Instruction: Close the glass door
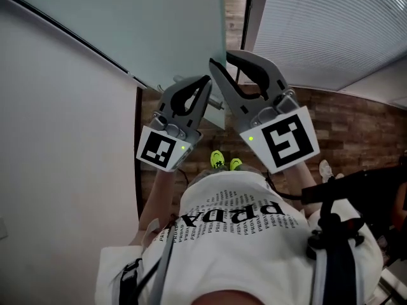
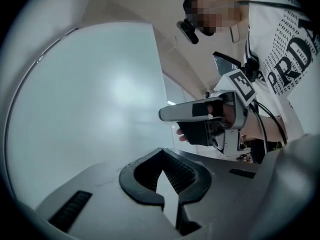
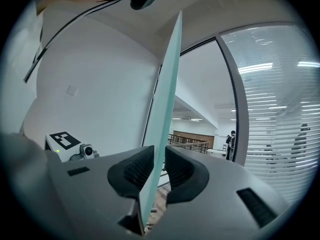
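The frosted glass door (image 1: 159,24) stands ajar, its free edge running down the middle of the head view. My right gripper (image 1: 219,58) is shut on that edge, one jaw on each face of the pane. In the right gripper view the glass door (image 3: 167,99) passes straight between the right gripper (image 3: 160,157) pads. My left gripper (image 1: 205,80) is shut with nothing in it, close to the door's near face and just left of the right one. The left gripper view shows the left gripper (image 2: 161,152) facing the pale glass door (image 2: 90,94), with the right gripper (image 2: 167,114) beside it.
A white wall (image 1: 63,138) is close on the left. A brick-patterned floor (image 1: 356,126) lies below. A glass partition with blinds (image 1: 331,24) and a dark door frame (image 3: 227,94) stand to the right. Beyond the opening are a railing and distant people (image 3: 231,141).
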